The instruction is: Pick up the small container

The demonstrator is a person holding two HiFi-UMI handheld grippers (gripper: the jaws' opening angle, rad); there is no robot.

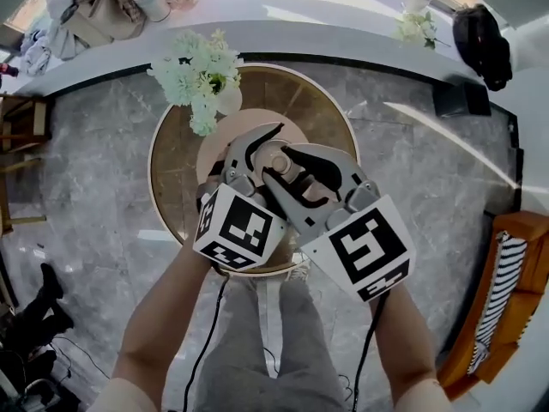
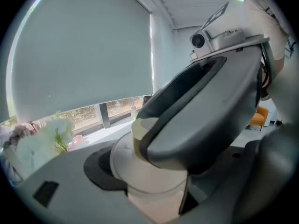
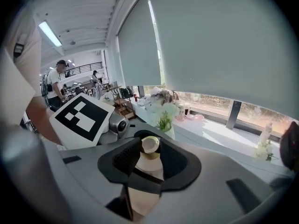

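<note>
Two grippers, one load | right gripper (image 3: 149, 164): jaws wide, pads pressed on both sides of the small container (image 3: 150, 148) | left gripper (image 2: 145, 190): jaws closed on the same white, cream-lidded container, right gripper crossing over it | held over round table (image 1: 171, 174), white flowers (image 1: 199, 75) at its edge

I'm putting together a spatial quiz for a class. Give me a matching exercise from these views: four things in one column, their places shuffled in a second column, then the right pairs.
Things:
1. small container
2. white flowers
3. striped cushion
4. black bag

Places:
a. on the orange chair at the head view's right edge
b. held in the right gripper
c. on the white ledge, upper right
d. on the round table, at its far side

Pairs: 1-b; 2-d; 3-a; 4-c
</note>
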